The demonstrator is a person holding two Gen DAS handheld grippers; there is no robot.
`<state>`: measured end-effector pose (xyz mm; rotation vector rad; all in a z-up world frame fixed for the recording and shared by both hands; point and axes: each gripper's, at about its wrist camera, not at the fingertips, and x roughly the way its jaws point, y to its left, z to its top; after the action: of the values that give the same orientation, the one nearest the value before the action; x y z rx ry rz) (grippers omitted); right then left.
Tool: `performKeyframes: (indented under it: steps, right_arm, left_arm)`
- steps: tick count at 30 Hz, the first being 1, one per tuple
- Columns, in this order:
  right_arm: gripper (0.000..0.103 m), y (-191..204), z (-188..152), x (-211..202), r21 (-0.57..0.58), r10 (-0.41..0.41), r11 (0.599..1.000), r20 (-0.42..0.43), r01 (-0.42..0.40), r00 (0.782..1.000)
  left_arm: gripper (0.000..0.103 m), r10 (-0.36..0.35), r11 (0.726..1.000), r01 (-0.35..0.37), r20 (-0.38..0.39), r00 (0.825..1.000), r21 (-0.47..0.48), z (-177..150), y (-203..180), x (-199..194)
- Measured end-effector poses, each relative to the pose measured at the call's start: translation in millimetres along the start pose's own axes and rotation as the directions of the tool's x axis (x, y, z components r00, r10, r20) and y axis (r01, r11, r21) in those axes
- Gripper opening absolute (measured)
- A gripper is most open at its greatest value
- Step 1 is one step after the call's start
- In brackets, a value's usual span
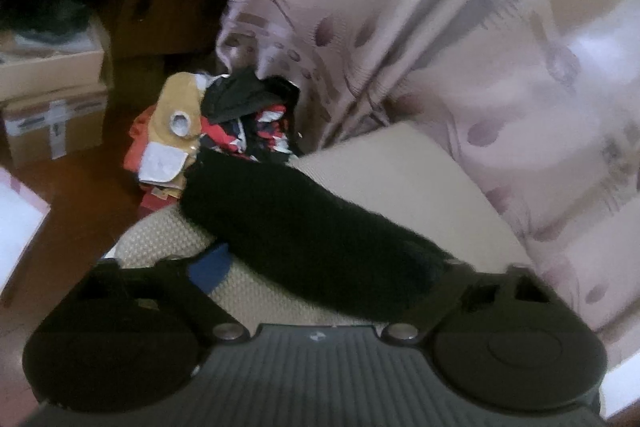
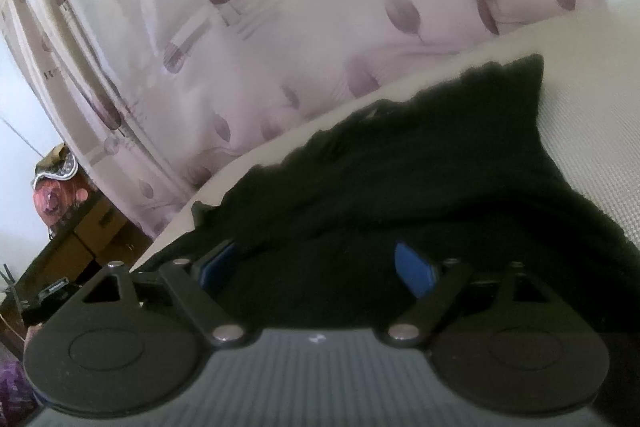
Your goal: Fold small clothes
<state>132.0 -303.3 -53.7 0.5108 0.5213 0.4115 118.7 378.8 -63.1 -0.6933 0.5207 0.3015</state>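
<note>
curtain (image 1: 400, 7) hangs behind black garment (image 1: 304, 227), clothes pile (image 1: 240, 123) nearby.

A beige woven-textured cushion (image 1: 400, 179) carries a black knitted garment (image 1: 304, 223), which lies stretched across it. Beyond its far edge, a heap of mixed clothes (image 1: 224, 127) sits on the brown floor (image 1: 84, 203).

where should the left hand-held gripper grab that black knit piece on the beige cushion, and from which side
Take the black knit piece at its near end, where it comes up to the left hand-held gripper, coming in low along the beige cushion. It lies as a long flat band running away toward the clothes pile, so this end edge is the closest free part. The right hand-held gripper is at its own part of the cloth.
</note>
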Motion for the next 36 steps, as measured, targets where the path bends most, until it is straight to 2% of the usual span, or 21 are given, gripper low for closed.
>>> performKeyframes:
  steps: [1, 2, 3, 4, 5, 7, 10, 12, 16, 20, 24, 26, 28, 33, 36]
  right_arm:
    - [0.087, 0, 0, 0, 0.004, 0.003, 1.000, 0.000, -0.003, 1.000]
    - [0.087, -1, 0, 0, 0.008, 0.005, 1.000, 0.001, -0.005, 1.000]
    - [0.087, -1, 1, -1, 0.012, 0.006, 1.000, 0.003, -0.006, 1.000]
    - [0.087, -2, 0, -1, 0.016, 0.008, 1.000, 0.005, -0.008, 1.000]
    - [0.087, -3, 0, -1, 0.019, 0.013, 1.000, 0.007, -0.013, 1.000]
    - [0.087, -5, 1, -2, 0.029, 0.021, 0.999, 0.013, -0.022, 1.000]
    - [0.087, -9, 1, -5, 0.055, 0.036, 0.998, 0.029, -0.038, 0.999]
    - [0.087, -14, 2, -8, 0.082, 0.048, 0.995, 0.045, -0.052, 0.998]
    - [0.087, -22, 3, -11, 0.136, 0.053, 0.989, 0.073, -0.063, 0.996]
    - [0.088, -24, 2, -16, 0.152, 0.061, 0.985, 0.104, -0.076, 0.993]
    - [0.089, -29, 0, -24, 0.174, 0.079, 0.979, 0.152, -0.105, 0.985]
    - [0.094, -34, 0, -26, 0.196, 0.085, 0.974, 0.170, -0.118, 0.982]
    - [0.094, -38, -1, -29, 0.219, 0.092, 0.966, 0.192, -0.134, 0.977]
    - [0.094, -53, -2, -32, 0.295, 0.094, 0.942, 0.225, -0.160, 0.970]
    - [0.094, -60, -2, -32, 0.332, 0.080, 0.930, 0.232, -0.156, 0.969]
  left_arm:
    - [0.052, 0.002, 1.000, -0.002, -0.002, 1.000, -0.021, 2, 2, 3]
    - [0.040, -0.002, 0.999, 0.002, -0.010, 1.000, -0.050, 5, 7, 7]
    - [0.011, -0.009, 0.996, 0.006, -0.028, 1.000, -0.085, 7, 13, 13]
    - [0.008, -0.014, 0.992, 0.009, -0.040, 0.999, -0.124, 8, 20, 17]
    - [0.008, -0.045, 0.984, 0.040, -0.025, 0.999, -0.171, 8, 27, 19]
    - [0.008, -0.048, 0.980, 0.046, -0.002, 0.999, -0.192, 8, 31, 20]
    - [0.007, -0.004, 0.992, 0.008, 0.033, 0.999, -0.125, 9, 12, 14]
    - [0.007, -0.011, 0.997, 0.016, 0.072, 0.997, -0.074, 10, -10, 5]
    - [0.007, -0.080, 0.995, 0.069, 0.139, 0.987, 0.078, 12, -81, -18]
    - [0.007, -0.220, 0.963, 0.191, 0.146, 0.965, 0.190, 11, -174, -36]
    - [0.007, -0.388, 0.894, 0.354, 0.078, 0.919, 0.274, -9, -274, -48]
    - [0.007, -0.472, 0.837, 0.440, 0.021, 0.881, 0.326, -32, -328, -51]
    - [0.007, -0.519, 0.787, 0.493, -0.035, 0.854, 0.371, -59, -369, -49]
    - [0.007, -0.567, 0.673, 0.604, -0.226, 0.792, 0.427, -145, -457, -25]
    - [0.007, -0.549, 0.617, 0.637, -0.328, 0.769, 0.461, -199, -491, -1]
